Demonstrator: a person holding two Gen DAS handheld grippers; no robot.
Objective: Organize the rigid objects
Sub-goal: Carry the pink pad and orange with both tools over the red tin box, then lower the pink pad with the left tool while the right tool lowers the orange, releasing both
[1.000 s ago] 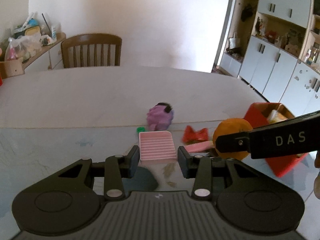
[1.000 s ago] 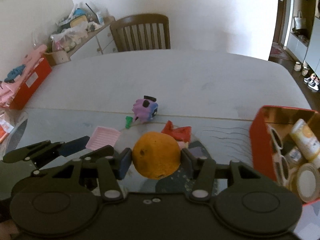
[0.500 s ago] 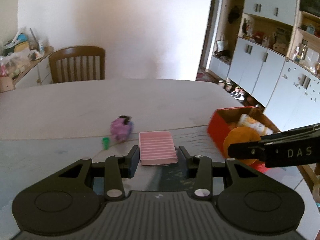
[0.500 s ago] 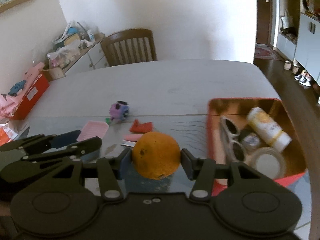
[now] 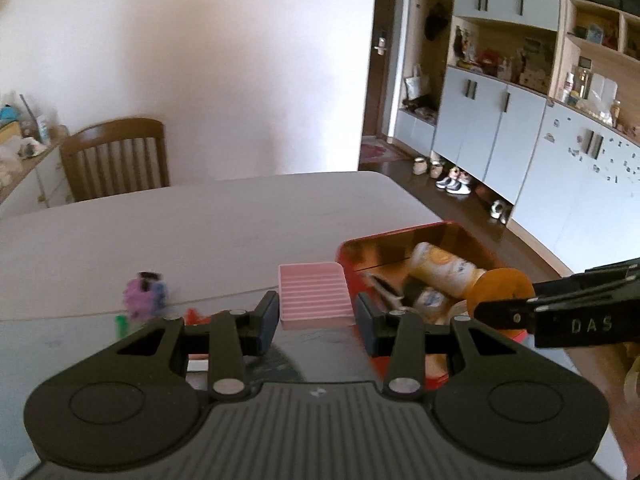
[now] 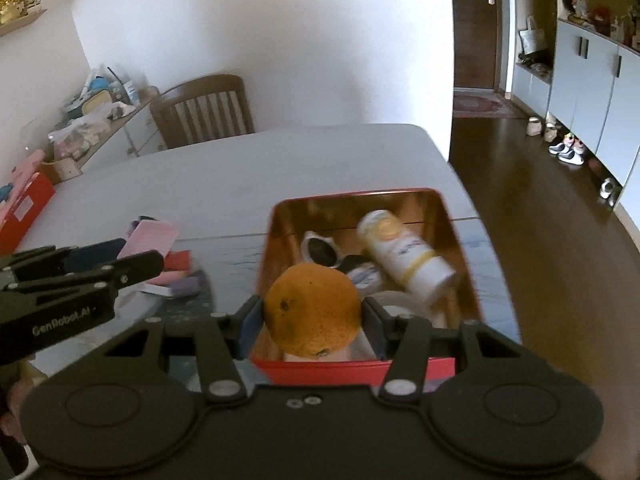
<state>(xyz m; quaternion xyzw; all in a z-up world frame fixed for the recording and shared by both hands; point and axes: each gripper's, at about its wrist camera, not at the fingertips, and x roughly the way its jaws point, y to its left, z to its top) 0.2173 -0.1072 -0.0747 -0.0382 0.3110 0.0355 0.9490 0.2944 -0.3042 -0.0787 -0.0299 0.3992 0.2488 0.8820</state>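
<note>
Between the left tongs (image 5: 316, 316) sits a pink ridged tray (image 5: 314, 300), gripped, beside the red tin (image 5: 352, 256) on the desk (image 5: 200, 224). Over that tin, the right tongs (image 6: 312, 320), pointing downward, clamp an orange (image 6: 314, 310).

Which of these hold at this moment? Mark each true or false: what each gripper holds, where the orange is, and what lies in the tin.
1. The right gripper holds an orange. True.
2. The left gripper is empty. False: it grips a pink ridged tray.
3. The orange hangs over the open red tin. True.
4. The tin holds nothing. False: a white bottle and other small items lie inside.
5. The purple toy sits in the tin. False: it stands on the table.
</note>
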